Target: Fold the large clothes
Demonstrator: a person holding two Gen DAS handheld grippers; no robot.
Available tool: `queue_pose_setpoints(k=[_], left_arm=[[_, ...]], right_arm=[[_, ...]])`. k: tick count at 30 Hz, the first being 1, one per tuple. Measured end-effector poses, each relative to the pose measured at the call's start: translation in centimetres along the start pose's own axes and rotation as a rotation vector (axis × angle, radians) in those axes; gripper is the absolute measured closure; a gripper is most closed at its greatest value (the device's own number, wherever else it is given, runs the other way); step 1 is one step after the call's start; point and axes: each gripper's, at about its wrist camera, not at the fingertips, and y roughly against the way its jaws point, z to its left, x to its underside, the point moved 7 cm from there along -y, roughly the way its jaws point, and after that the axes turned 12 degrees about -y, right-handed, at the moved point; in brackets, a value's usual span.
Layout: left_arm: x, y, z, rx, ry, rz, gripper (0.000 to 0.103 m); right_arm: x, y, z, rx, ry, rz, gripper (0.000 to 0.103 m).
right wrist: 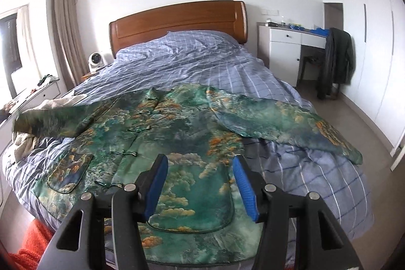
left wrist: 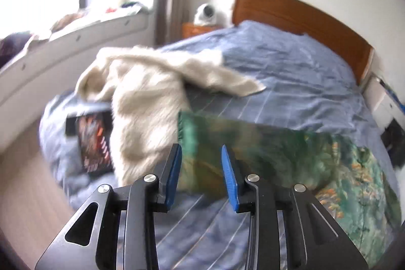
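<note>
**Jacket spread on the bed, both grippers empty**

Your left hand-held gripper (left wrist: 201, 171) hangs partly open, holding nothing, the green jacket's (right wrist: 177, 133) blurred sleeve just beyond its tips. Your right hand-held gripper (right wrist: 200, 184) stands half open above the jacket's lower front, gripping nothing. A cream garment (left wrist: 141, 98) lies ahead-left on the bed (right wrist: 202, 60).

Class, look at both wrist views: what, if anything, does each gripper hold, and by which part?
Nothing: the left gripper and right gripper both stand open above the green jacket.
</note>
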Motion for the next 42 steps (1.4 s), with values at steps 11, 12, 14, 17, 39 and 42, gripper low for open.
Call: queue_pose_setpoints(k=[11, 12, 14, 17, 39, 42], left_arm=[[17.8, -1.4, -18.9, 0.485, -0.289, 0.316, 0.025], [18.8, -1.8, -20.4, 0.497, -0.325, 0.336, 0.025], [20.1, -2.7, -22.3, 0.517, -0.362, 0.377, 0.022], [21.2, -3.5, -23.4, 0.541, -0.354, 0.421, 0.029], [20.0, 2.9, -21.4, 0.470, -0.370, 0.262, 0.021], [18.0, 4.9, -21.2, 0.431, -0.351, 0.183, 0.010]], right_arm=[[5.0, -4.1, -9.3, 0.156, -0.032, 0.270, 0.035], [5.6, -4.7, -9.9, 0.139, -0.052, 0.304, 0.035], [7.2, -6.0, -11.0, 0.089, -0.114, 0.397, 0.035], [9.0, -7.8, -11.2, 0.012, -0.160, 0.492, 0.035], [7.5, -5.1, -10.4, 0.120, -0.068, 0.334, 0.050], [5.9, -2.9, -10.9, 0.170, -0.071, 0.239, 0.043]])
